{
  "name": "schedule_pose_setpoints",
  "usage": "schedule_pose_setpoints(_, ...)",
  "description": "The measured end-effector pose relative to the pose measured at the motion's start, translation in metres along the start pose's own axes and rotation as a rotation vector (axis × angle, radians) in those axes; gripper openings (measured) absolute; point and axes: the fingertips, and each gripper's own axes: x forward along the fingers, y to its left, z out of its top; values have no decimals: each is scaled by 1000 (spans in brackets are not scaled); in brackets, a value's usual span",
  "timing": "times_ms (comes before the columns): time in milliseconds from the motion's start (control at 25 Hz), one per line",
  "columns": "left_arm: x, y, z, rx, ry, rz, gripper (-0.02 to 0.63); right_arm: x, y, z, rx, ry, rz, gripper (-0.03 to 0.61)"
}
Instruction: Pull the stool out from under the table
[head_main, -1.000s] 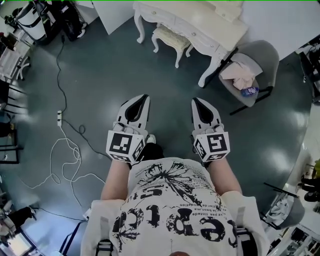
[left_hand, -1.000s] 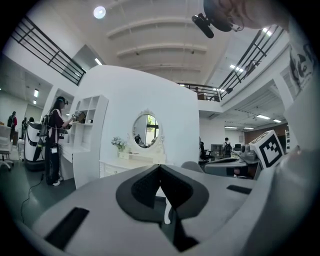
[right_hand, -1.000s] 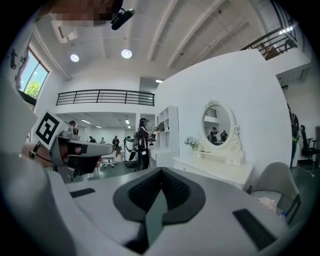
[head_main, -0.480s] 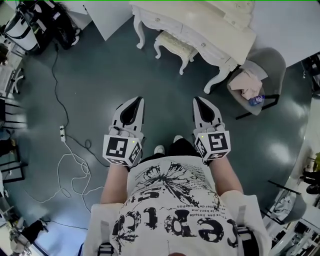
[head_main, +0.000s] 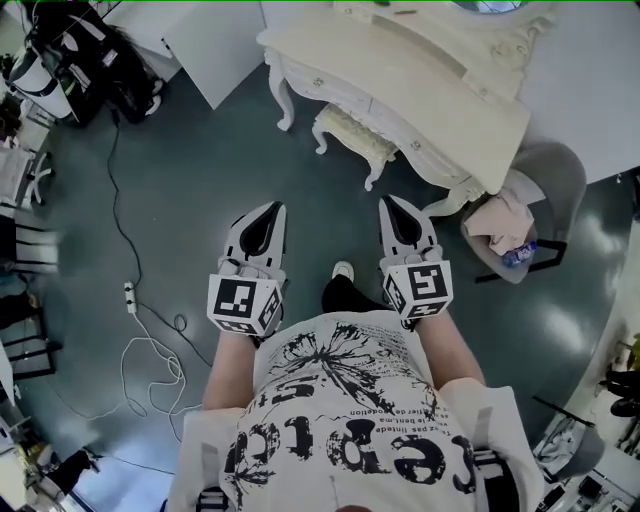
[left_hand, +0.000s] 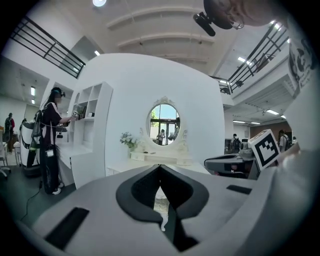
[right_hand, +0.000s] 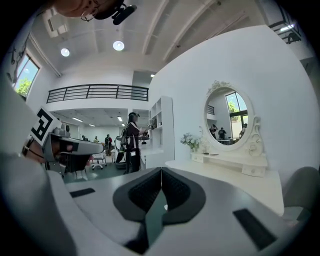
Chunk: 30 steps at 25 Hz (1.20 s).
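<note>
A cream stool (head_main: 352, 139) with a cushioned top and curved legs stands half under the cream dressing table (head_main: 420, 70) at the top of the head view. My left gripper (head_main: 271, 208) and right gripper (head_main: 388, 202) are held side by side above the dark floor, well short of the stool. Both are shut with nothing between the jaws. In the left gripper view the left gripper (left_hand: 160, 166) points at the table and its oval mirror (left_hand: 163, 124). In the right gripper view the right gripper (right_hand: 161, 171) has the table top (right_hand: 235, 175) to its right.
A grey chair (head_main: 545, 215) with cloth and a bottle stands right of the table. A power strip (head_main: 130, 297) and white cables lie on the floor at left. Black equipment (head_main: 85, 65) stands at the upper left. A person (left_hand: 50, 145) stands by white shelves (left_hand: 90, 125).
The dressing table and stool have come closer and lower in the head view as the person steps toward them. Both grippers stay shut, side by side.
</note>
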Motion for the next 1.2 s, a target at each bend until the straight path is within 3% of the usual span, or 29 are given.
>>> schedule_pose_setpoints(240,97,30,19,1,10,-9,17,74,-62,14,-2,21,7,17)
schedule_pose_setpoints(440,165,39,6,13,68,-107,17,116,-96,-1,41,72,-61,17)
schedule_pose_setpoints(680,255,55,-8,26,119,-314,17,173,-131,-15,113,111,-204,17)
schedule_pose_setpoints(880,315,88,-15,49,144,-526,17,225,-141,-31,212,117,-382,17)
schedule_pose_setpoints(1040,353,122,-32,71,175,-635,17,265,-141,-53,251,124,-475,17)
schedule_pose_setpoints(1200,377,147,-72,48,202,-676,17,295,-135,-93,278,158,-514,17)
